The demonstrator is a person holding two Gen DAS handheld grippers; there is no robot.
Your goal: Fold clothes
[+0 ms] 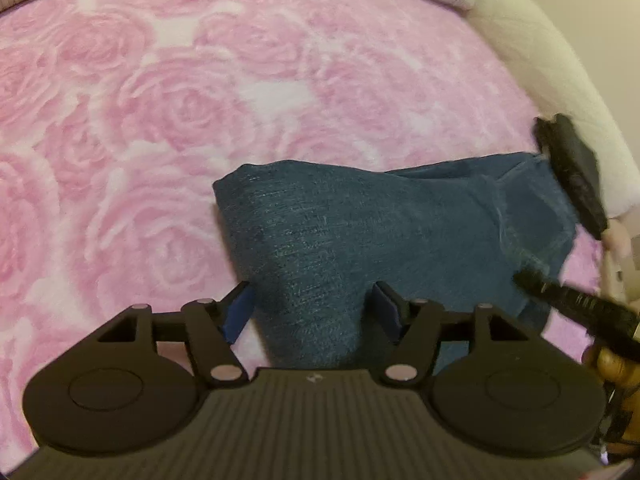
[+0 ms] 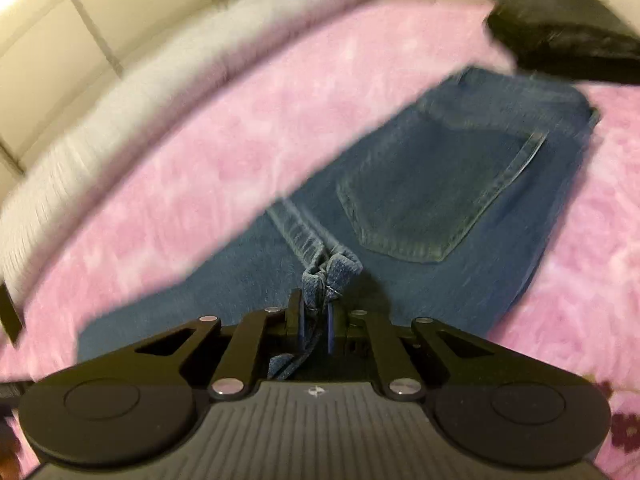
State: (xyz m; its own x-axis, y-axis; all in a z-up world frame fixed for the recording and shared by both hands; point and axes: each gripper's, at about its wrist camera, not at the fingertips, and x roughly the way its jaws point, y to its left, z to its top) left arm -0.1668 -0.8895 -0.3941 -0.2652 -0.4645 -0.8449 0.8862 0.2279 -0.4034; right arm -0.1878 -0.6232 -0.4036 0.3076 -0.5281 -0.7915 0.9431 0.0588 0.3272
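Observation:
A pair of blue jeans (image 1: pixel 360 232) lies partly folded on a pink rose-patterned blanket (image 1: pixel 160 100). My left gripper (image 1: pixel 314 308) is open, its fingers either side of a raised fold of denim without pinching it. In the right wrist view the jeans (image 2: pixel 440 184) show a back pocket and a seam. My right gripper (image 2: pixel 316 312) is shut on the jeans at the seam edge, with denim bunched between the pads. The right gripper also shows in the left wrist view (image 1: pixel 572 184) at the far right edge of the jeans.
A grey striped cushion or bedding (image 2: pixel 120 92) runs along the far edge of the blanket, with a cream padded wall (image 2: pixel 60 20) behind. The left gripper's body appears dark at the upper right of the right wrist view (image 2: pixel 560 52). The right view is motion-blurred.

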